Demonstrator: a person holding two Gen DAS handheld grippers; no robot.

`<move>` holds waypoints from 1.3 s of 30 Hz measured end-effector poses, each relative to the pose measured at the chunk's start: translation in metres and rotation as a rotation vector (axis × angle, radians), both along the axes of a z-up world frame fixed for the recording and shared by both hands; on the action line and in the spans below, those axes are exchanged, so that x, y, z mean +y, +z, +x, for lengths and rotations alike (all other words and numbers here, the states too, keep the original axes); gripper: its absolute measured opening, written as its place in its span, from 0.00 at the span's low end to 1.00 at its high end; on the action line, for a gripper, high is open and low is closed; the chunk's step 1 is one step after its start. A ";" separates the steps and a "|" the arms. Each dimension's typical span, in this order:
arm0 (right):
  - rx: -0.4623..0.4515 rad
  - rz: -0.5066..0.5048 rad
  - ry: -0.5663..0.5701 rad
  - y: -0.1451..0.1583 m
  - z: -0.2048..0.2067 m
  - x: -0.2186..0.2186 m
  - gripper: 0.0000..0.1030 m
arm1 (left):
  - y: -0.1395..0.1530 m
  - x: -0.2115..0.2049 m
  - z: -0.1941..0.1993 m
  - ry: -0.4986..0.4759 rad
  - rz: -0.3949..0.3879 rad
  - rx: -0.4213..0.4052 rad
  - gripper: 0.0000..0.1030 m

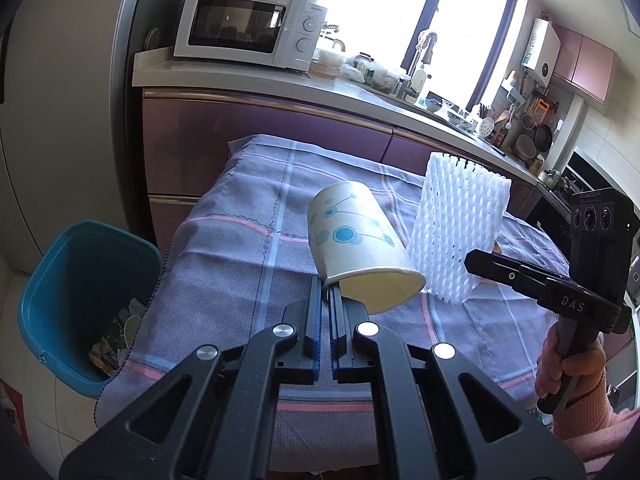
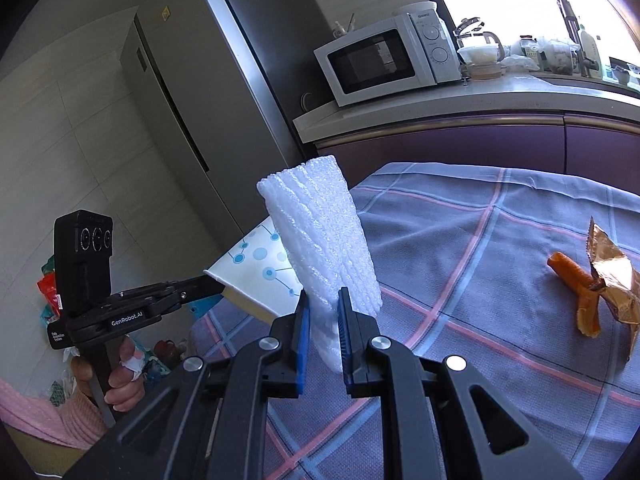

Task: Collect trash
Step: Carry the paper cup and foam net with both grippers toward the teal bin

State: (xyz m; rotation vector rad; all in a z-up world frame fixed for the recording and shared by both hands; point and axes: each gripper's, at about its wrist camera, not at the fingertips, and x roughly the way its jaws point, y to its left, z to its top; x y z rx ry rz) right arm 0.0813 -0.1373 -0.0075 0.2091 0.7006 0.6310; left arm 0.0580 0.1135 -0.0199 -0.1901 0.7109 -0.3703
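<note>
My left gripper [image 1: 327, 294] is shut on the rim of a white paper cup [image 1: 356, 236] with blue dots, held tilted above the checked tablecloth [image 1: 240, 240]. The cup also shows in the right wrist view [image 2: 256, 268]. My right gripper [image 2: 324, 304] is shut on a white foam net sleeve [image 2: 320, 236], held upright above the table; the sleeve shows beside the cup in the left wrist view [image 1: 456, 220]. A blue trash bin [image 1: 80, 288] with some rubbish inside stands on the floor at the table's left edge. An orange peel [image 2: 576, 288] and a gold wrapper [image 2: 612, 280] lie on the cloth.
A kitchen counter [image 1: 280, 80] with a white microwave [image 1: 248, 24] runs behind the table. A tall grey fridge [image 2: 180, 100] stands at the left. Bags lie on the floor [image 2: 52, 280] by the fridge.
</note>
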 end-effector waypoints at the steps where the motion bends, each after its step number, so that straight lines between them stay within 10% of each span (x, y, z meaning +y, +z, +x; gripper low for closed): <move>1: 0.001 0.002 0.006 0.000 0.000 0.003 0.12 | 0.000 0.003 -0.001 0.006 0.000 0.000 0.04; 39: 0.053 0.042 0.243 0.003 0.030 0.112 0.12 | 0.000 0.114 -0.032 0.262 -0.030 -0.010 0.04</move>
